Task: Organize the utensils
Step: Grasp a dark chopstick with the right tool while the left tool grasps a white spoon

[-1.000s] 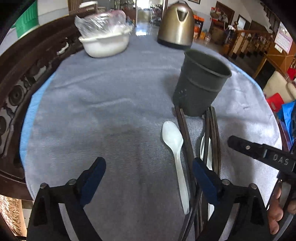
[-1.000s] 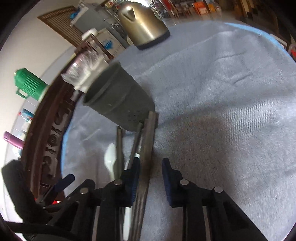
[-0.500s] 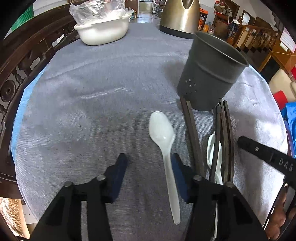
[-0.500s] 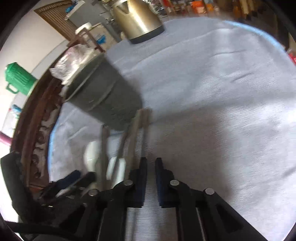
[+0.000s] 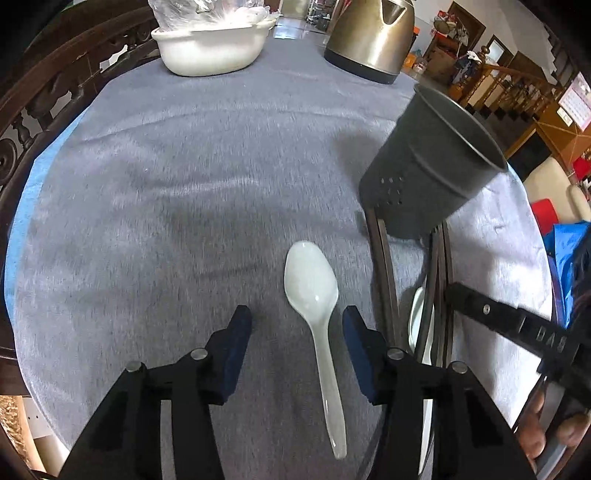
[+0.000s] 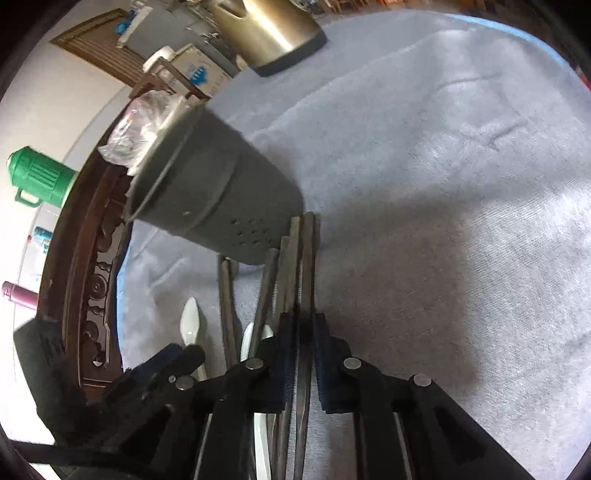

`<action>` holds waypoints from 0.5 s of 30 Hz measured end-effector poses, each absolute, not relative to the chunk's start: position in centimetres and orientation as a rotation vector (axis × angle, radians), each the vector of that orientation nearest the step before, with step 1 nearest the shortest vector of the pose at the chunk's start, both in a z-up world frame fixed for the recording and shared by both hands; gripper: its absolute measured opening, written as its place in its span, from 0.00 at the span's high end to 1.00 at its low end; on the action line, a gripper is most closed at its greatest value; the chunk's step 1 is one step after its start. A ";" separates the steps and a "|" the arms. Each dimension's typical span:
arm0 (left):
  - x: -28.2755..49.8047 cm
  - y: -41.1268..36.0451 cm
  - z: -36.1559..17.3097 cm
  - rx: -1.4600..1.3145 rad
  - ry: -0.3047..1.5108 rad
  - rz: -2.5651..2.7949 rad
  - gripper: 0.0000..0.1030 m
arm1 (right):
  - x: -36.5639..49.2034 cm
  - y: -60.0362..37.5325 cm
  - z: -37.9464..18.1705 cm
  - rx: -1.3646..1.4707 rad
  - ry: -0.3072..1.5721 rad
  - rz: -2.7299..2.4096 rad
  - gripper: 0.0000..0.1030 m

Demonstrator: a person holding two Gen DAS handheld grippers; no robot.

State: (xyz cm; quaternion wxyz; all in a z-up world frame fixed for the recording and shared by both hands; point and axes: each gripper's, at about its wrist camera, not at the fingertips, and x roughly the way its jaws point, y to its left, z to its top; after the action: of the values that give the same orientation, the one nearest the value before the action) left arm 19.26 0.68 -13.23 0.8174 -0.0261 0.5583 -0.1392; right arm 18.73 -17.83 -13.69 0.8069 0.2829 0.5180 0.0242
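1. Left gripper (image 5: 295, 325) stands spread wide over the white plastic spoon (image 5: 314, 291)'s neck, near the grey holder (image 5: 424, 177); light, slick, so pinch the handle
2. Right gripper (image 6: 303, 332) pinches dark chopsticks (image 6: 304, 258) by the holder's base; stiff, thin
3. Open cloth (image 5: 184, 184) lies left of the holder

Looking like a home dining rm. Cloth-covered table (image 5: 184, 166) w/ carved wooden chairs (image 5: 44, 99) is carrying a steel kettle (image 5: 371, 35) & covered bowl (image 5: 210, 48); stair railing (image 5: 517, 85) is showing behind.
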 end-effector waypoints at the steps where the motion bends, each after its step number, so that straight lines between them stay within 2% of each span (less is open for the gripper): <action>1: 19.4 0.7 -13.2 -0.057 1.188 -0.293 0.51 | 18.6 -17.7 -13.5 0.577 1.103 0.041 0.89; 3: 19.8 0.6 -13.1 -0.047 1.180 -0.274 0.68 | 18.4 -18.0 -13.4 0.563 1.111 0.020 0.89; 5: 19.9 1.0 -13.1 -0.031 1.177 -0.262 0.77 | 18.2 -18.6 -13.0 0.537 1.113 -0.016 0.89; 6: 20.0 1.2 -13.2 -0.036 1.179 -0.268 0.78 | 18.1 -18.9 -12.9 0.523 1.112 -0.035 0.89; 10: 20.4 1.3 -13.0 -0.059 1.208 -0.305 0.77 | 18.5 -19.5 -13.0 0.554 1.157 -0.045 0.88; 12: 21.0 1.2 -13.1 -0.057 1.216 -0.319 0.66 | 18.9 -19.2 -13.2 0.540 1.177 -0.049 0.87; 15: 22.5 1.2 -13.3 -0.079 1.216 -0.325 0.60 | 19.6 -19.2 -13.0 0.525 1.169 -0.055 0.87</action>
State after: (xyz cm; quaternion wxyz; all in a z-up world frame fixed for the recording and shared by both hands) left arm 22.54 1.18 -13.31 0.8078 -0.0369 0.5683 -0.1521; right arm 19.58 -19.19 -13.05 0.8013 0.2450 0.5453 -0.0256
